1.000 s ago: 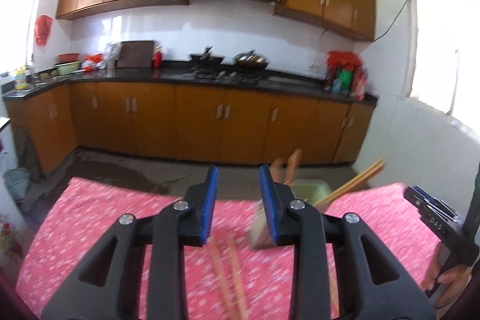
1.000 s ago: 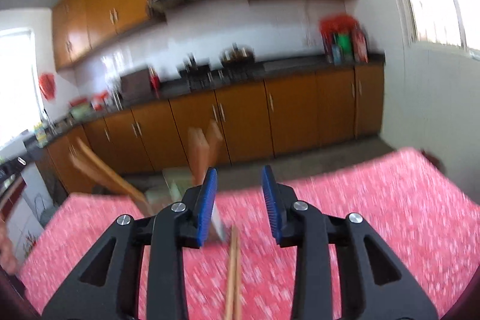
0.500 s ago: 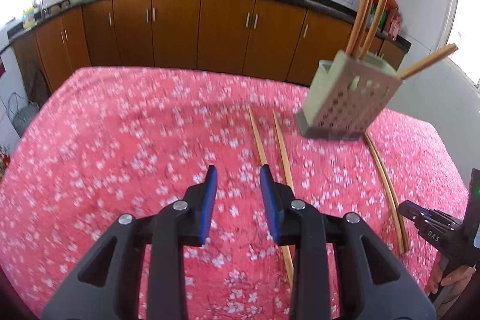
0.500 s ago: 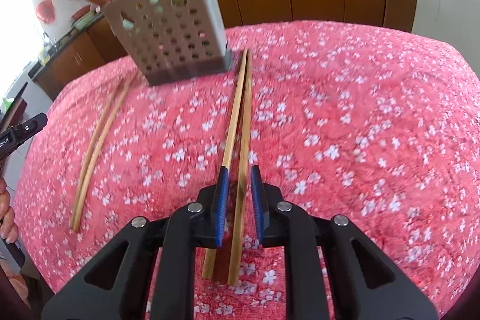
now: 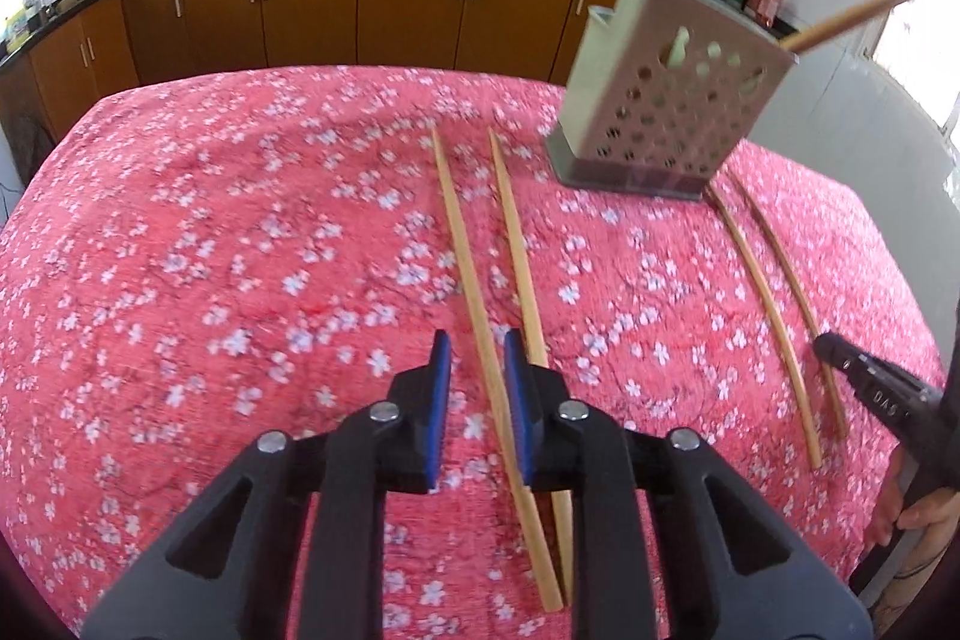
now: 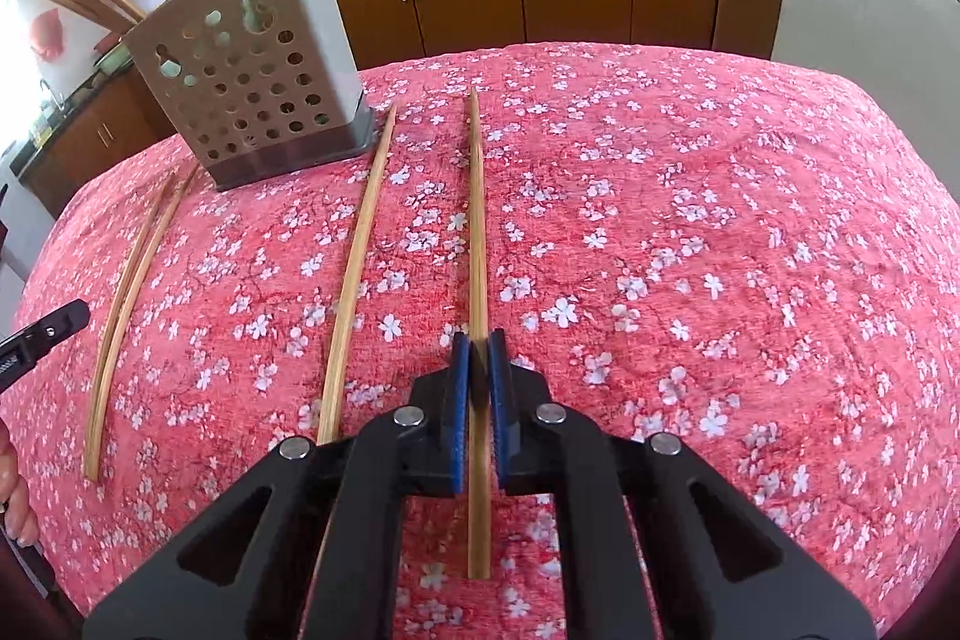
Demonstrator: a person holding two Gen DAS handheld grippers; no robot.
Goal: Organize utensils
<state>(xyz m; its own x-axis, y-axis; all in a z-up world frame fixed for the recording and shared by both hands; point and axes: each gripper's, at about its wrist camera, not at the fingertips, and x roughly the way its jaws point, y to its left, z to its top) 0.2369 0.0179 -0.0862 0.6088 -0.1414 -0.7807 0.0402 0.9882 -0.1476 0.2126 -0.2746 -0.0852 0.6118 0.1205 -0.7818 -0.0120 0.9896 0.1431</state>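
Chopsticks lie in two pairs on the pink flowered tablecloth (image 6: 720, 196), one pair under each gripper; a second ago both cameras faced the kitchen cabinets (image 5: 312, 4) nearly level, and now both look down at the cloth. In the right wrist view the right gripper (image 6: 479, 358) has just been closing and its blue pads now clench the right-hand chopstick (image 6: 477, 232) of its pair, which runs from 6 o'clock up toward 12; half a second ago the pads still stood apart around it; its partner chopstick (image 6: 354, 280) lies free just to the 9 o'clock side, its far tip beside the perforated grey utensil holder (image 6: 252, 70) at 10 o'clock. In the left wrist view the left gripper (image 5: 477, 370) has also just been closing; the left chopstick (image 5: 462, 244) of the other pair now passes between its pads, though a gap still shows on either side, so it is not yet gripped; the second chopstick (image 5: 516, 244) runs under the right finger. Chopsticks already stand in the holder at 1 o'clock.
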